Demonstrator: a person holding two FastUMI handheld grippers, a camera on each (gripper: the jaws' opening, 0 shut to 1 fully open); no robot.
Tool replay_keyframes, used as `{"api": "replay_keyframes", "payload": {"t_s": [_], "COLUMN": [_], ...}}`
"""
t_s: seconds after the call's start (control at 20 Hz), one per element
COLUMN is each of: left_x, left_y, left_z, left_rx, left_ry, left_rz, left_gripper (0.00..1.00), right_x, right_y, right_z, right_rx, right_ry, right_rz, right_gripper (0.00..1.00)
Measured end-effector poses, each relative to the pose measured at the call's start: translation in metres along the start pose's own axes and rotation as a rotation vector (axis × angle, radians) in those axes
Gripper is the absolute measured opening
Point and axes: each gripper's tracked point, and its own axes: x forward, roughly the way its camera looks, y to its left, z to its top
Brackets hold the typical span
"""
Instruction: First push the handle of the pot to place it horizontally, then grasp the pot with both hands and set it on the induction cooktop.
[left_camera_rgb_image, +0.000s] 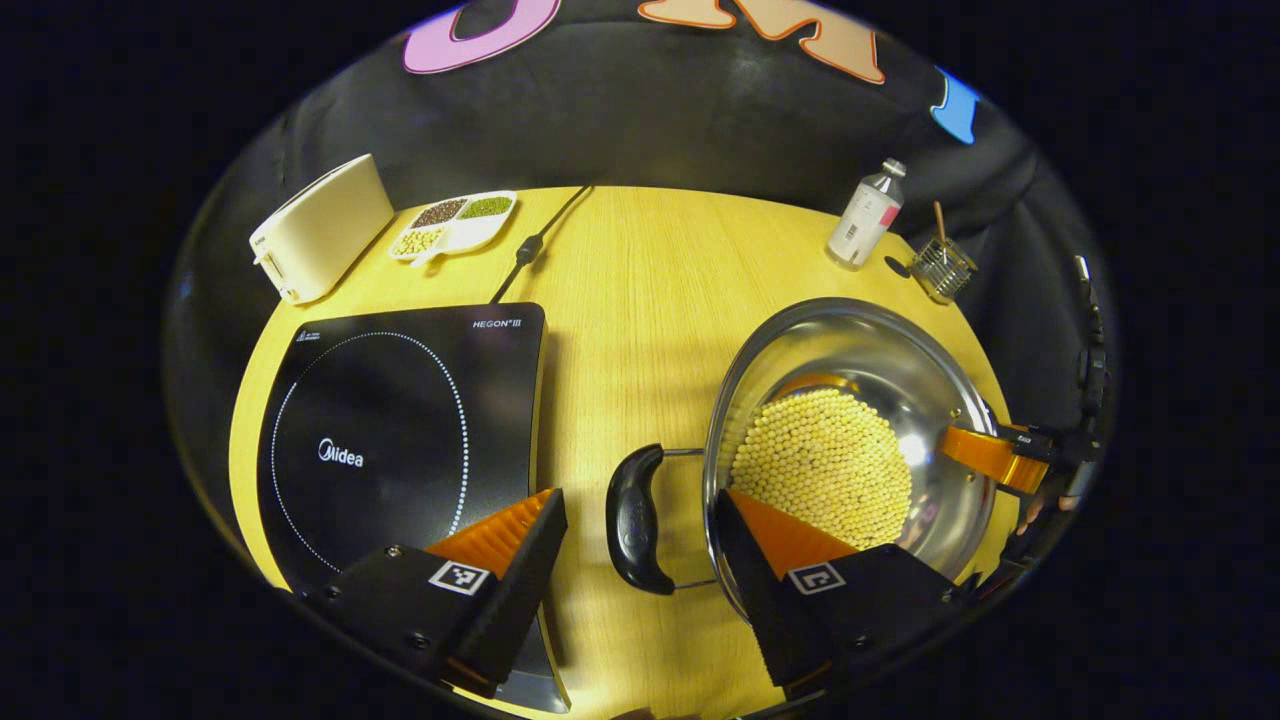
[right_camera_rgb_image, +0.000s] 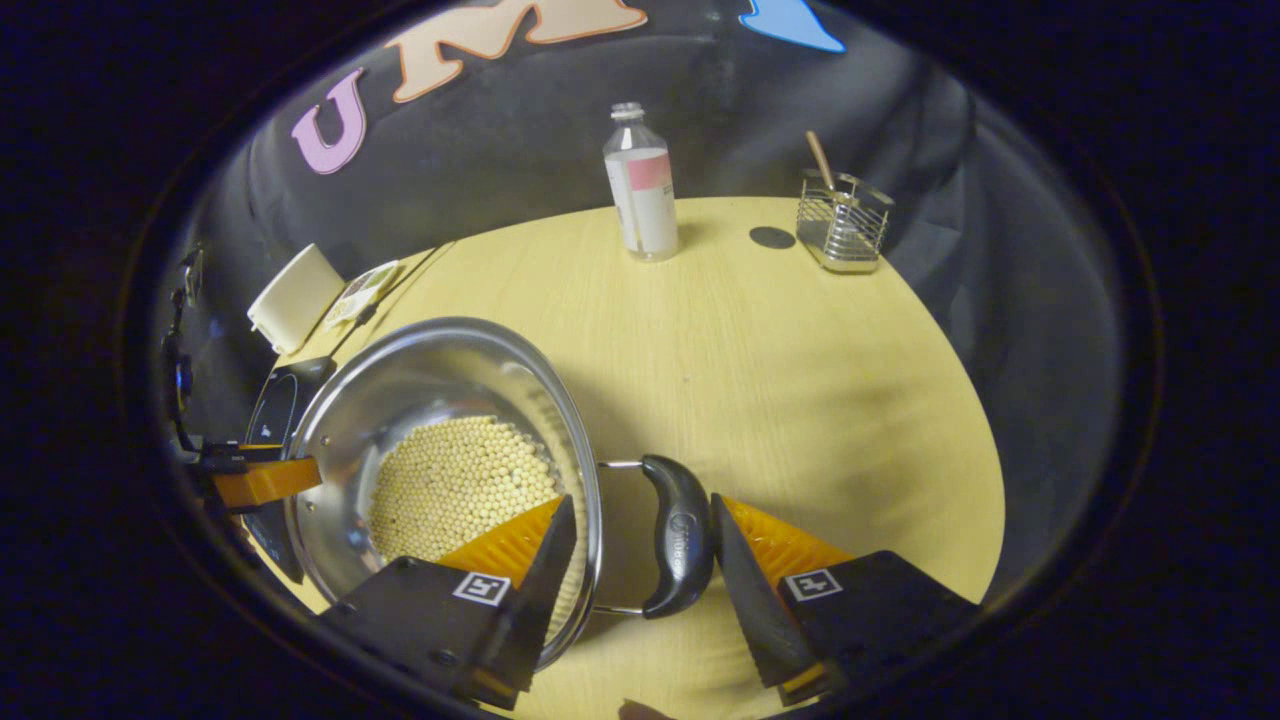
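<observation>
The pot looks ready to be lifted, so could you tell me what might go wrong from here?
1. The pot holds loose beans; a tilted lift could spill them.
2. Both grippers, left gripper and right gripper, sit open around the handles; an uneven close could slip.
3. The cooktop lies off to one side, so the carry could swing.

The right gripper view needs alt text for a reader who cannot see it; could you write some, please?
An open gripper straddles the black side handle of a steel pot holding pale beans on a yellow table. A bottle and wire basket stand behind.
</observation>
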Motion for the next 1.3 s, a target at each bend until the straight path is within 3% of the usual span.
{"api": "replay_keyframes", "payload": {"t_s": [0.15,0.2,0.4,0.55,0.7,0.75,0.85,0.9,1.3], "left_x": [0.009,0.013,0.022,0.019,0.013,0.013,0.006,0.002,-0.037], "left_y": [-0.002,-0.003,-0.013,-0.014,-0.015,-0.014,-0.011,-0.010,0.006], "left_z": [-0.005,-0.003,-0.014,-0.014,-0.019,-0.021,-0.028,-0.027,-0.014], "left_rx": [0.014,0.011,-0.033,-0.076,-0.127,-0.143,-0.154,-0.161,-0.163], "left_ry": [0.026,0.020,0.048,0.049,0.063,0.068,0.092,0.085,0.029], "left_rz": [0.004,0.005,-0.028,-0.045,-0.081,-0.087,-0.085,-0.085,-0.082], "left_gripper": [0.92,0.91,0.82,0.66,0.63,0.60,0.58,0.59,0.60], "right_x": [0.005,0.008,0.008,0.012,0.007,0.004,-0.002,-0.005,-0.036], "right_y": [0.003,-0.001,0.001,0.002,0.007,0.007,0.010,0.013,0.038], "right_z": [-0.004,-0.003,-0.005,-0.004,-0.010,-0.013,-0.016,-0.016,-0.004], "right_rx": [-0.025,-0.033,0.021,0.062,0.110,0.107,0.104,0.107,0.109], "right_ry": [0.024,0.019,0.034,0.053,0.085,0.090,0.092,0.090,0.050], "right_rz": [0.003,-0.012,0.008,0.041,0.078,0.078,0.079,0.084,0.127], "right_gripper": [0.83,0.72,0.64,0.57,0.51,0.54,0.54,0.48,0.48]}}
